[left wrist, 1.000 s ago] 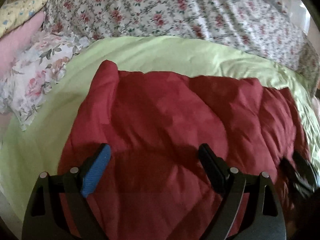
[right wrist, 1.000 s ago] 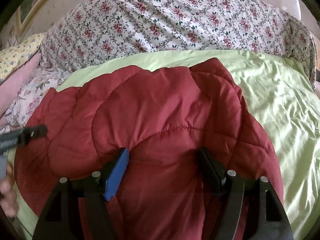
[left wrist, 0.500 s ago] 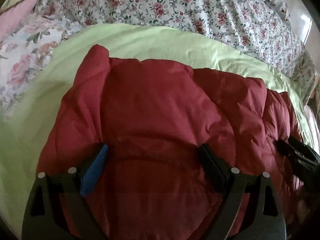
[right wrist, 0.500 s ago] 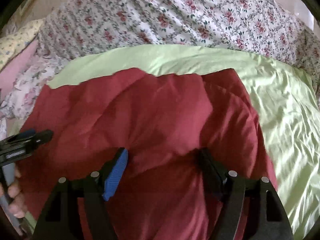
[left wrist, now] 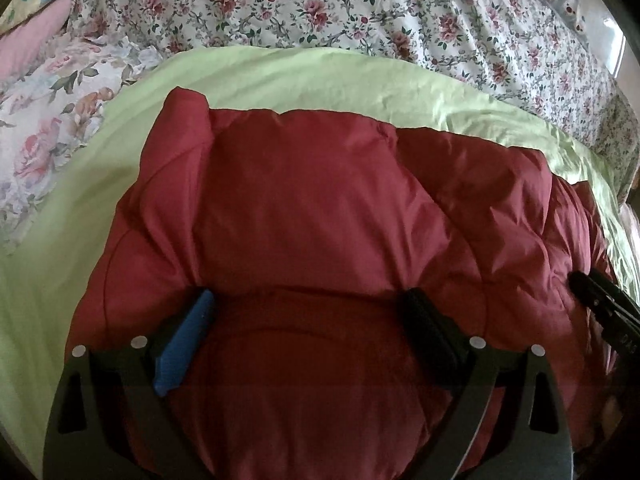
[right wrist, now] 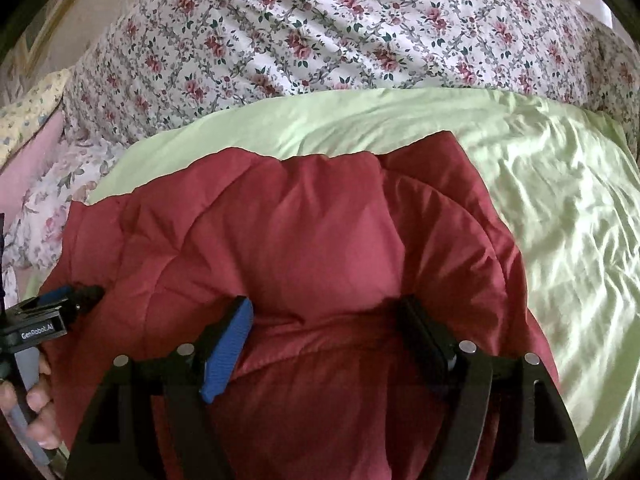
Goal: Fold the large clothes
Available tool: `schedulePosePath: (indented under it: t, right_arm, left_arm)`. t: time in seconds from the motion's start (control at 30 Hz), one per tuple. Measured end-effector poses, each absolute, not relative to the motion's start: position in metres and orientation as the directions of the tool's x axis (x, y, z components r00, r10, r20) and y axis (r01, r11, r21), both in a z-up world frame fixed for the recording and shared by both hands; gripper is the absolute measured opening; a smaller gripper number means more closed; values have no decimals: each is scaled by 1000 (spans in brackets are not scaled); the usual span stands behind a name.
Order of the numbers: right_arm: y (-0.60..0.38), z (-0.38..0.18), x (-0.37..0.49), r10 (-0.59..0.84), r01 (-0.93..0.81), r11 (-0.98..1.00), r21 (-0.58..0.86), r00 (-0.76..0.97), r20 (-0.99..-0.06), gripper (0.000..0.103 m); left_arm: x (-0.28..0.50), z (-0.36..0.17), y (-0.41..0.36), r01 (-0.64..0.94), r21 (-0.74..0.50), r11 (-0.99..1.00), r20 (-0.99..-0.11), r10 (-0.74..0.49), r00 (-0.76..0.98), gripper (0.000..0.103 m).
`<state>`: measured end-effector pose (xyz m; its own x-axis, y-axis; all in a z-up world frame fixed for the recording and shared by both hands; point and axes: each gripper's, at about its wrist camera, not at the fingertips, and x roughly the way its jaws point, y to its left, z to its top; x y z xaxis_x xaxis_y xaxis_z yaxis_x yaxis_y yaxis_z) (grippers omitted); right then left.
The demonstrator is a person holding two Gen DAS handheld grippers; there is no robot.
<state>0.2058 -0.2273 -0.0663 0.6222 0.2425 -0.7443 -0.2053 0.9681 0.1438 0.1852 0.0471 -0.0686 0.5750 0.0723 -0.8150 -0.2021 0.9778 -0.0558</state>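
A dark red quilted padded garment (left wrist: 312,208) lies spread on a light green sheet (left wrist: 280,72); it also shows in the right wrist view (right wrist: 304,240). My left gripper (left wrist: 308,304) is open, its fingers pressed down into the garment's near part, with red fabric bulging between them. My right gripper (right wrist: 324,312) is open too, its fingers set wide in the fabric near the garment's right side. The left gripper also shows at the left edge of the right wrist view (right wrist: 60,304), and the right gripper at the right edge of the left wrist view (left wrist: 596,296).
A rose-print floral bedspread (left wrist: 360,4) covers the bed behind the green sheet (right wrist: 560,200). A floral pillow (left wrist: 52,120) and a pink pillow (left wrist: 28,44) lie at the left. A hand (right wrist: 36,404) holds the left gripper's handle.
Both grippers have moved forward over the garment and pushed into it. The red fabric has bunched up higher between the fingers and its far edge has shifted toward the floral bedspread.
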Motion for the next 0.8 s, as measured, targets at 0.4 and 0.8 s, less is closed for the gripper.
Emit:
schedulePosePath:
  t: [0.4,0.8]
  right_arm:
    - [-228,-66,202,232,-197,971,137,635,-737,76]
    - [-230,-29,147,260,-215,965,153,674,-691,78]
  left_arm:
    - [148,-39,33,-160,-32,987,-789,73,610,96]
    - [97,-52,32,-148,48,988,-811,125,571,97]
